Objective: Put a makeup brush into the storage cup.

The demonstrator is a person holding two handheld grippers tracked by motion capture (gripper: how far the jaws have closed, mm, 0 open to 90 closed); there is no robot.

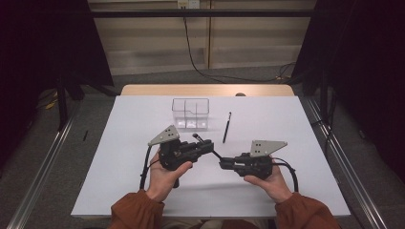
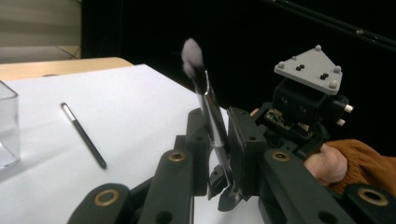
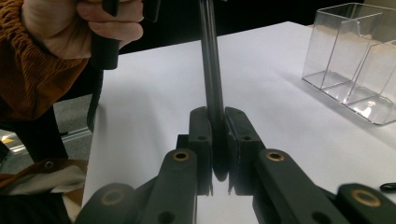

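Both grippers hold one brush between them, above the white table [image 1: 119, 181]. Our left gripper [image 1: 208, 144] points right and slightly away from us in the high view; in its own view its jaws pinch the brush [image 2: 212, 126] on the metal part just below the bristles, and the pale fluffy tip stands up and tilts left above the jaws. We cannot say more about that grip than that both pads press the shaft from either side. Our right gripper [image 1: 223, 164] points left toward the other one; in its own view its jaws are pressed tight on the dark handle [image 3: 212, 88], which rises straight up from between the pads to the top edge. So the brush runs slantwise from one gripper to the other, tip near the left jaws and tail end in the right jaws, clear of the table. Our left hand [image 1: 167, 171] wraps its gripper from below, and our right hand [image 1: 270, 180] does the same; rust-coloured sleeves [image 1: 133, 210] come in from the bottom edge. Beyond the grippers, toward the far edge, stands a clear box [image 1: 191, 113] with inner dividers; we can make out small pale things at its bottom but cannot tell what they are. Just right of the box lies a dark pencil [image 1: 227, 127], flat on the table, well apart from the brush.
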